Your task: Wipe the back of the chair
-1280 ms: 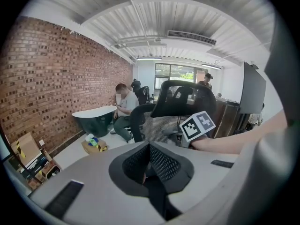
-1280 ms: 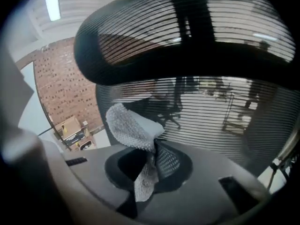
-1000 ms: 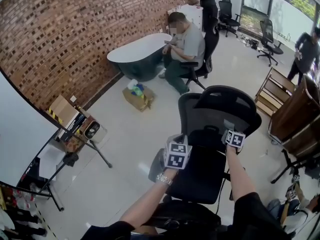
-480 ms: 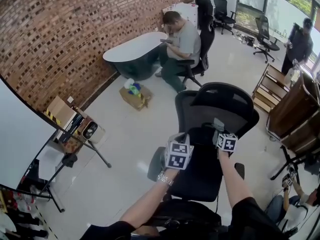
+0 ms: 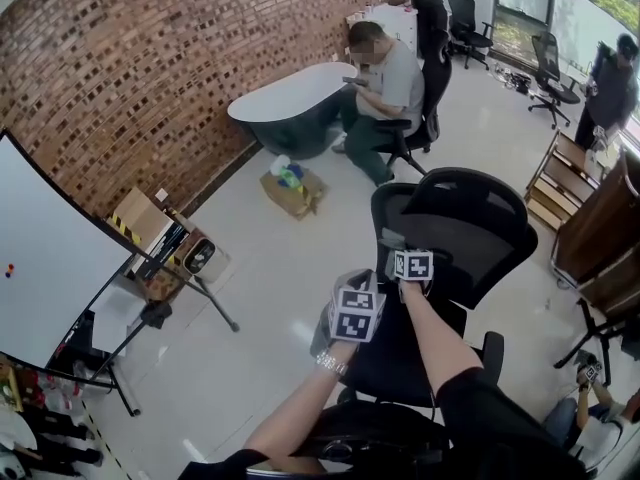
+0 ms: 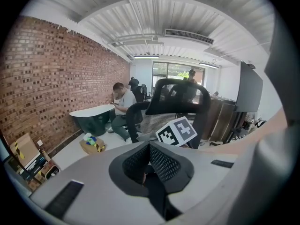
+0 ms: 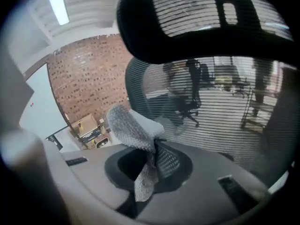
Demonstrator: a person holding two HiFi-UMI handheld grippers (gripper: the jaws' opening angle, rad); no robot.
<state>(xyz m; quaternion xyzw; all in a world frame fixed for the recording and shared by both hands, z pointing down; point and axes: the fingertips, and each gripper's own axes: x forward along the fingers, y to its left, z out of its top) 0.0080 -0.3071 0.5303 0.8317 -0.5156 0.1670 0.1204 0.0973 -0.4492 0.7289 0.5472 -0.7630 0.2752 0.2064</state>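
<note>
A cloth (image 7: pixel 129 125) is clamped in the right tool (image 7: pixel 154 149) at the chair back (image 7: pixel 211 107); the left tool (image 6: pixel 149 165) is closed, empty; wiping is judged unfinished.

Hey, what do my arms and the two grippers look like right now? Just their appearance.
The left gripper and right gripper both have pale grey bodies with black, dimpled pads. Each carries a white cube printed with black square markers. You wear dark short sleeves and a metallic-looking bracelet on the left wrist.
</note>
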